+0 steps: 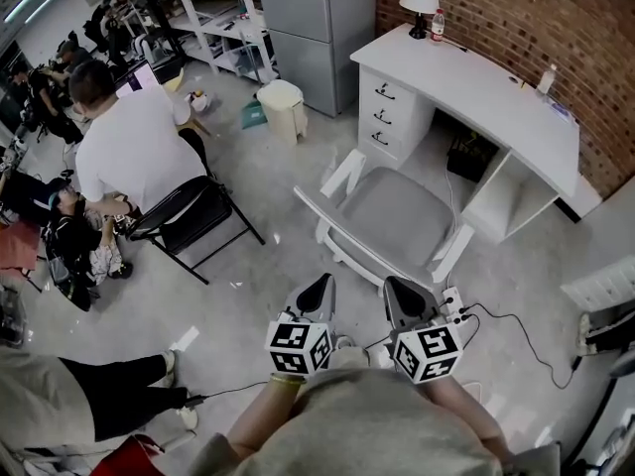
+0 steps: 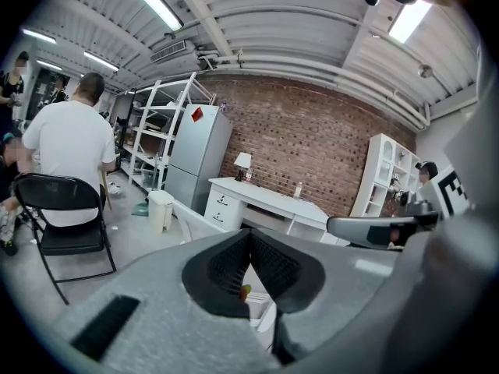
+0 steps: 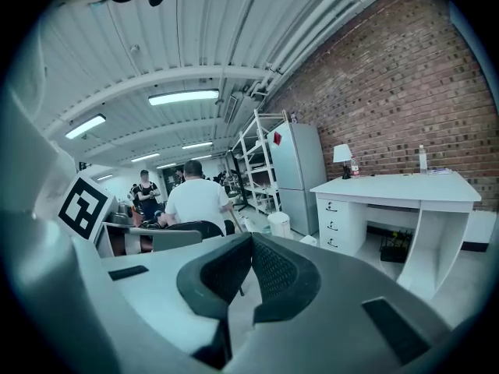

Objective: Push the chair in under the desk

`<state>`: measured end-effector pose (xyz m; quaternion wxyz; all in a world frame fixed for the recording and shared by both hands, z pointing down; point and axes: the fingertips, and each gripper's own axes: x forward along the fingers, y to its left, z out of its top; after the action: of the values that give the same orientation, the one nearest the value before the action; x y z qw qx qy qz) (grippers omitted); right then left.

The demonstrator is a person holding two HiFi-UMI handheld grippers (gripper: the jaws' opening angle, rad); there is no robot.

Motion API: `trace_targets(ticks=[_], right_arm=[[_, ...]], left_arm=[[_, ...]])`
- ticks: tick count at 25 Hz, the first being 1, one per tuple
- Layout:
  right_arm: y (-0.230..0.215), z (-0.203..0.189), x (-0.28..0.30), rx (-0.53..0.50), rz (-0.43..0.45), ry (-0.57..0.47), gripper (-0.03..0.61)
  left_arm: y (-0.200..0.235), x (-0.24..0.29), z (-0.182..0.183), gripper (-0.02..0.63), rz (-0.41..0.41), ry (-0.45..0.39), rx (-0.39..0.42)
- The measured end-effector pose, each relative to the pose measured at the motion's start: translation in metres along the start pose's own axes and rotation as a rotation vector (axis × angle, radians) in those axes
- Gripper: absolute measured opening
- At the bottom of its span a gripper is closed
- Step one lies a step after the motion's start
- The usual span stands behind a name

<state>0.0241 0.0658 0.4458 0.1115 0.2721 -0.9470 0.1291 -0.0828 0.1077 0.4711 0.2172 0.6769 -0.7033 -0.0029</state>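
Low in the middle of the head view, the left tongs and the right tongs sit side by side. Both are shut tight with nothing in them. Just past their tips is the back edge of the white chair, a little apart from them. The chair stands out on the grey floor, turned a bit. Its front is near the open gap under the white surface at the upper right. A power strip lies just right of the tongs. A black folding chair stands well apart at the left, with bare floor between.
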Motion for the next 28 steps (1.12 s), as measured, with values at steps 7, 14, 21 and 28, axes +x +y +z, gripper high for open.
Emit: trace_targets(ticks=[7,14,21,28], right_arm=[[-0.018,-0.003,0.018,-0.014,-0.072,0.03,0.006],[-0.028,-0.013,0.033,-0.097,-0.115,0.098,0.008],[-0.043,-0.021,0.038,-0.233,-0.157,0.207,0.009],[-0.05,-0.037,0.045,-0.368,-0.137,0.347,0.161]], left_arm=[[0.02,0.026,0.012,0.008,-0.045,0.024,0.045],[0.039,0.055,0.017,0.008,-0.096,0.062,0.138],[0.05,0.088,0.016,0.013,-0.212,0.145,0.359],[0.063,0.115,0.0,0.222,-0.312,0.286,0.701]])
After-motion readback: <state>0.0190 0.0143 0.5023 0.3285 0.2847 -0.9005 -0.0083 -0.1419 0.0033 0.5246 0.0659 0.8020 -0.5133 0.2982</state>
